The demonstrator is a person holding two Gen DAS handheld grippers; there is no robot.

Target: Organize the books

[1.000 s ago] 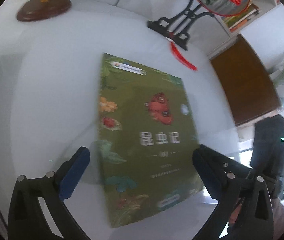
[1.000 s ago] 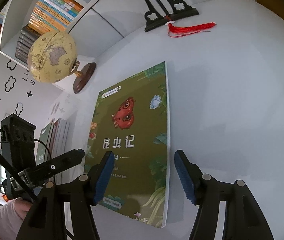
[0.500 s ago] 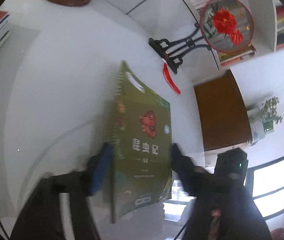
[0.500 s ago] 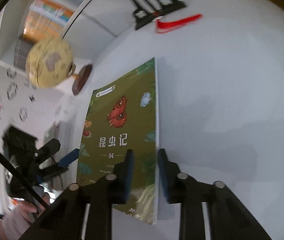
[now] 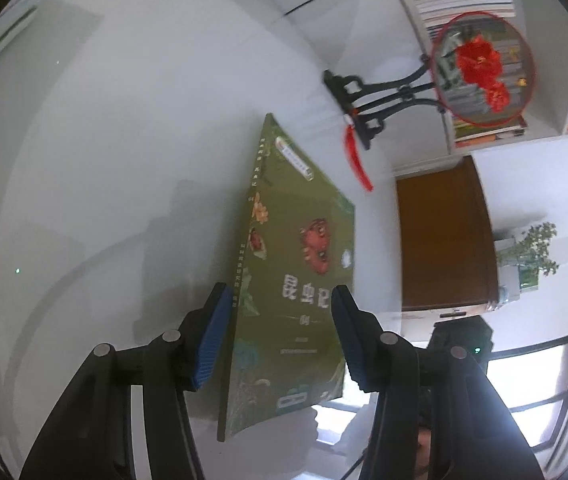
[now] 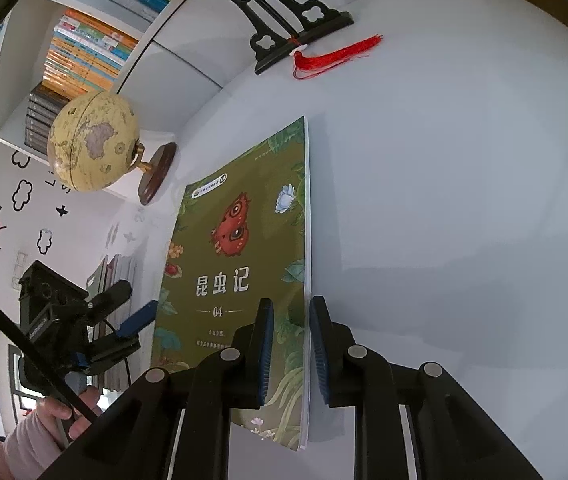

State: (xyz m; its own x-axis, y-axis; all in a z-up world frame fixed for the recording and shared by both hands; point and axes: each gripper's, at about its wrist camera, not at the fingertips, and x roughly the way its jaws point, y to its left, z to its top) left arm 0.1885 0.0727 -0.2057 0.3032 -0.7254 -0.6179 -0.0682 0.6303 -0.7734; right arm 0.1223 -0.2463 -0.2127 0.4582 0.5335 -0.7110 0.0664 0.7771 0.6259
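The book [image 6: 240, 264] sits at the centre of both views – a thin paperback with an olive-green cover crowded with painted leaves and small flowers, a red butterfly with eye-spots in the middle, three large white Chinese characters below it and "04" under those. A white oval label sits near its top edge, and the page block shows as a pale strip along its right side in the right wrist view. It lies over the white table [image 6: 463, 200], tilted, with its spine edge raised in the left wrist view.

The left gripper [image 5: 280, 338] has its blue pads on either side of the book's lower part, one against the spine, the other over the cover – whether they truly press I cannot tell. The right gripper [image 6: 291, 344] is nearly closed, its pads pinching the book's page edge at lower centre.

At the upper left of the right wrist view stands a yellowed globe [image 6: 92, 142] on a dark wooden base; a black ornamental stand [image 6: 284, 28] with a red tassel [image 6: 335, 56] sits at the top.
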